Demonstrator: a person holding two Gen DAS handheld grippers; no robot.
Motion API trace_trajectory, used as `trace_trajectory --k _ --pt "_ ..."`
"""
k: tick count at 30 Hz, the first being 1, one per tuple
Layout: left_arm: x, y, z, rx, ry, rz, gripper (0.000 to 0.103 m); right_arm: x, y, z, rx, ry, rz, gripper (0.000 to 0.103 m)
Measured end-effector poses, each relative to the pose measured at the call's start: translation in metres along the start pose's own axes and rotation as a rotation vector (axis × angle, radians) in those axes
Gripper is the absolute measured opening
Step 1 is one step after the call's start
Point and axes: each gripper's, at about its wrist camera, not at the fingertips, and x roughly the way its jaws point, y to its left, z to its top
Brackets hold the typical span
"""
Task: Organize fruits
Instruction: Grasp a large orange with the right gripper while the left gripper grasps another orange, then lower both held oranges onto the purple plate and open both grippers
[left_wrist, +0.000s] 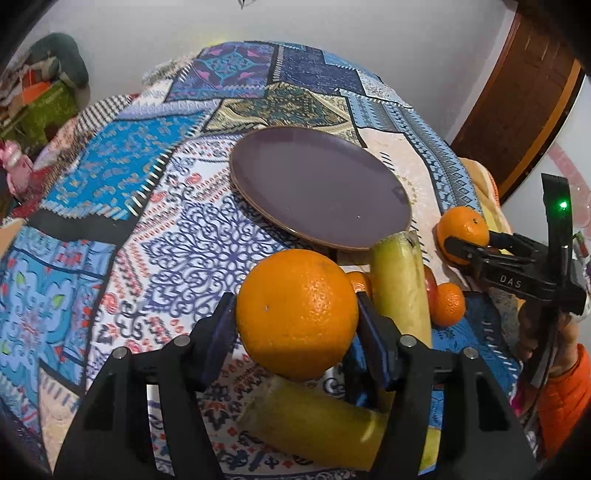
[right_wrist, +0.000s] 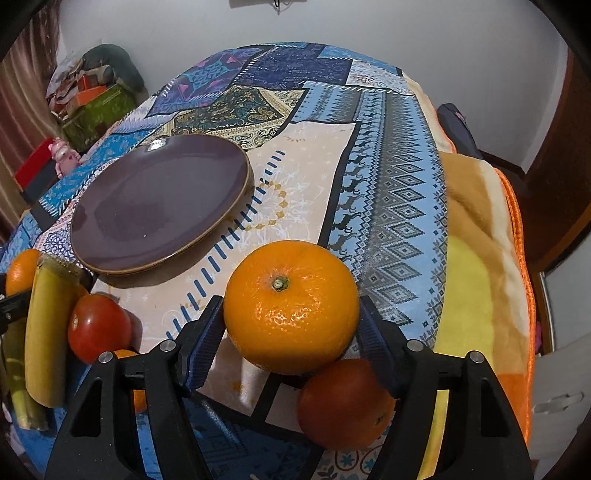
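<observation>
Fruits: 2 in grip, rest piled near plate (left_wrist: 321, 192) | left tool (left_wrist: 297, 317) clamps orange (left_wrist: 295, 314) | right tool (right_wrist: 291, 325) clamps mandarin (right_wrist: 291, 306) | step, I judge: carry | next: I set both on the bare plate.

**Orange held between the fingers, plate behind**

The right gripper (right_wrist: 291, 321) holds an orange (right_wrist: 291, 306) between its two blue-padded fingers (right_wrist: 201, 347), the green stem end facing the camera. Just below it lies a red-orange fruit (right_wrist: 343, 402), partly behind the right finger. A purple plate (right_wrist: 159, 206) lies on the patterned cloth (right_wrist: 388, 206) further back on the left. At the left edge a banana (right_wrist: 46, 332) lies beside a red tomato (right_wrist: 99, 328), and they touch.
</observation>
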Motion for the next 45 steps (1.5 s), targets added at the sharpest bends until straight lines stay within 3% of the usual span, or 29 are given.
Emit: trace_trajectory --k 9,19,29,36,45 --pt "-0.023 0.010 0.012 -0.010 -0.048 0.013 0.062 -0.013 -0.002 0.003 0.047 -0.022 0.059 0.066" --pt "-0.049 0.012 0.038 0.016 -0.116 0.022 0.062 -0.048 0.013 0.027 0.025 -0.139 0.069 0.066" --pt "-0.065 0.003 0.075 0.052 -0.189 0.014 0.062 -0.058 0.034 0.058 0.001 -0.218 0.085 0.066" --pt "-0.057 0.003 0.107 0.064 -0.205 0.011 0.062 -0.050 0.049 0.077 -0.020 -0.237 0.100 0.066" --pt "-0.019 0.009 0.131 0.052 -0.158 0.007 0.062 -0.026 0.065 0.092 -0.046 -0.216 0.114 0.066"
